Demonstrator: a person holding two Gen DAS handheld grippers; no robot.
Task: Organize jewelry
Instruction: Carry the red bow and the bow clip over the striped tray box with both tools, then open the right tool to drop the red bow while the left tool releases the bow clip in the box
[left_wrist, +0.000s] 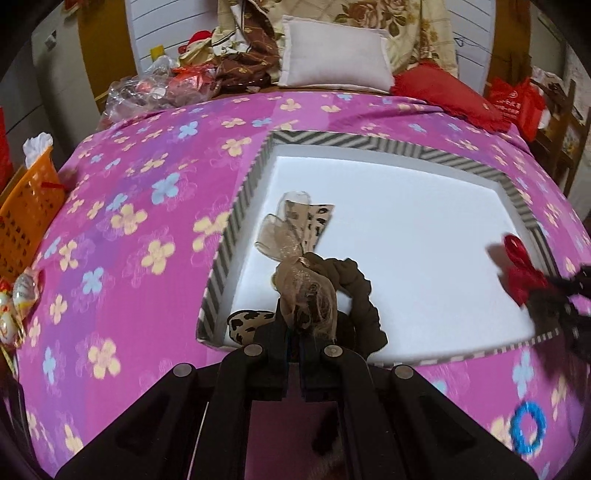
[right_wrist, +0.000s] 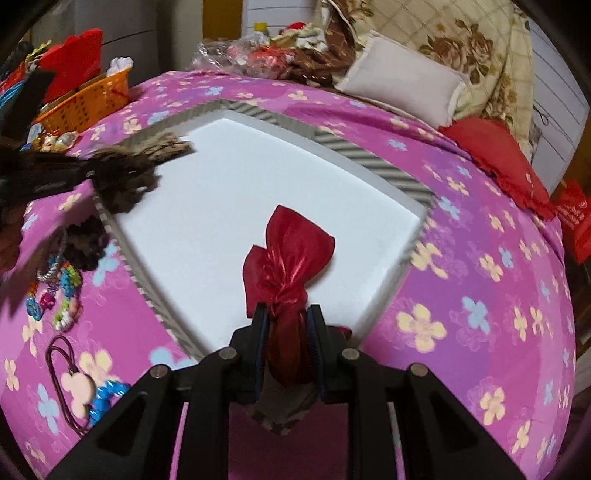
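Observation:
A striped-rim tray (left_wrist: 240, 206) with a white foam bed lies on the pink flowered bedspread; it also shows in the right wrist view (right_wrist: 369, 155). My left gripper (left_wrist: 294, 325) is shut on a brown scrunchie with a leopard and sheer ribbon bow (left_wrist: 303, 273), held over the tray's near left corner. My right gripper (right_wrist: 286, 321) is shut on a red satin bow (right_wrist: 291, 254) over the tray's near corner; this bow shows blurred in the left wrist view (left_wrist: 521, 269). The left gripper's bow appears blurred in the right wrist view (right_wrist: 125, 173).
Loose hair ties lie on the bedspread: a blue ring (left_wrist: 526, 426), colourful bead bands (right_wrist: 59, 291), a pink mouse-shaped tie (right_wrist: 77, 387). An orange basket (right_wrist: 88, 99) stands at the bed's edge. Pillows (left_wrist: 332, 55) and clutter lie at the far end.

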